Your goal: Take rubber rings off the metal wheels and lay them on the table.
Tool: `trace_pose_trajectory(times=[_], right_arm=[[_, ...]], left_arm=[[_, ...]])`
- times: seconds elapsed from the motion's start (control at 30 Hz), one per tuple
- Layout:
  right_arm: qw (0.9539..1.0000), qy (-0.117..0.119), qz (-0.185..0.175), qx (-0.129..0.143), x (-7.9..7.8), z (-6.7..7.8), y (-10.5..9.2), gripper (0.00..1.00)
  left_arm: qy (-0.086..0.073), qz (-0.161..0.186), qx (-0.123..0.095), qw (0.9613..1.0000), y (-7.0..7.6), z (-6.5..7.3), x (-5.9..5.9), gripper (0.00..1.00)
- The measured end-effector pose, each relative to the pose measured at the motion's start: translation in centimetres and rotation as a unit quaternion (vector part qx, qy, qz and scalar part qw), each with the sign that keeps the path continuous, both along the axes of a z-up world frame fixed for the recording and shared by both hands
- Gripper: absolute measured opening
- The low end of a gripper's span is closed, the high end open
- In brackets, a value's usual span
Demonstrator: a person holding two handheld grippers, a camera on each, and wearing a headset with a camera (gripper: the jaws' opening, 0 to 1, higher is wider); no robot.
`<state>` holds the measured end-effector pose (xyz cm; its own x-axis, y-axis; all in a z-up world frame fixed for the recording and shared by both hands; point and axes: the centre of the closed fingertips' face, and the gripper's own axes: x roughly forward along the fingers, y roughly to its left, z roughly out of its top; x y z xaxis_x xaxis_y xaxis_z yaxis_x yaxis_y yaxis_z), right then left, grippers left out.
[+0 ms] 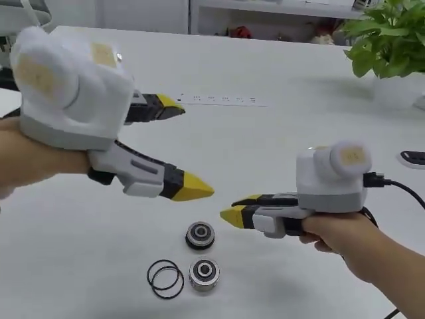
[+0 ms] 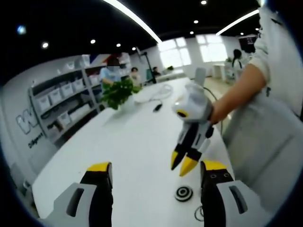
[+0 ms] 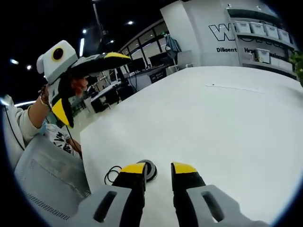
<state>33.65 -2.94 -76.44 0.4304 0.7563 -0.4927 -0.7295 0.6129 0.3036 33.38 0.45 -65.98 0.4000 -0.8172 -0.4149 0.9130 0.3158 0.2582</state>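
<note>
Two metal wheels lie on the white table [image 1: 279,133] near its front edge. The farther wheel [image 1: 200,235] has a dark rubber rim; the nearer wheel [image 1: 204,273] looks bare and silvery. Two loose black rubber rings [image 1: 165,278] lie overlapping just left of the nearer one. My left gripper [image 1: 188,149] hovers above and left of the wheels, jaws wide open and empty. My right gripper [image 1: 234,209] points left, just right of the dark-rimmed wheel, jaws a little apart with nothing between them. In the right gripper view a wheel [image 3: 150,169] sits just past the jaws, with the rings [image 3: 111,174] to its left.
A potted plant [image 1: 385,33] stands at the back right. A small black object [image 1: 413,158] lies at the right edge, and a cable [image 1: 398,189] trails from the right gripper. A flat strip [image 1: 219,100] lies mid-table. Shelves and people are far behind.
</note>
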Motion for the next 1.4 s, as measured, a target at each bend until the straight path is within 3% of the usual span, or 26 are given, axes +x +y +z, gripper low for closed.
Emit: trace_pose_trajectory(times=[0.17,0.33,0.5,0.63,0.8,0.9,1.13,1.4], right_arm=[[1.0,0.007,0.0,-0.007,-0.1,-0.6,0.0,0.17],[0.9999,0.009,0.007,-0.011,-0.3,-0.9,0.2,0.17],[0.9997,0.013,0.014,-0.018,-0.6,-1.4,0.3,0.17],[0.999,0.013,0.028,-0.034,-1.0,-2.0,0.5,0.17],[0.9976,0.017,0.049,-0.047,-1.8,-2.7,0.9,0.17],[0.9964,0.019,0.059,-0.058,-2.2,-3.2,1.0,0.17],[0.994,0.017,0.076,-0.077,-3.0,-4.4,1.3,0.17],[0.9933,0.01,0.087,-0.075,-3.3,-4.4,2.0,0.16]], left_arm=[[0.007,0.009,-0.021,0.9997,-0.4,-1.7,0.3,0.66],[0.019,0.009,-0.021,0.9996,-0.6,-3.8,0.0,0.58],[0.071,0.024,-0.054,0.9958,-0.8,-6.0,-0.5,0.46],[0.069,0.022,-0.034,0.9968,-0.5,-7.7,-0.7,0.38],[0.082,0.009,-0.005,0.9966,-0.4,-10.0,-1.4,0.32],[0.081,0.0,0.003,0.9967,-0.7,-10.5,-1.7,0.31],[0.102,-0.006,0.015,0.9947,-0.7,-12.0,-2.2,0.22],[0.104,-0.001,0.016,0.9945,-0.7,-12.2,-2.2,0.2]])
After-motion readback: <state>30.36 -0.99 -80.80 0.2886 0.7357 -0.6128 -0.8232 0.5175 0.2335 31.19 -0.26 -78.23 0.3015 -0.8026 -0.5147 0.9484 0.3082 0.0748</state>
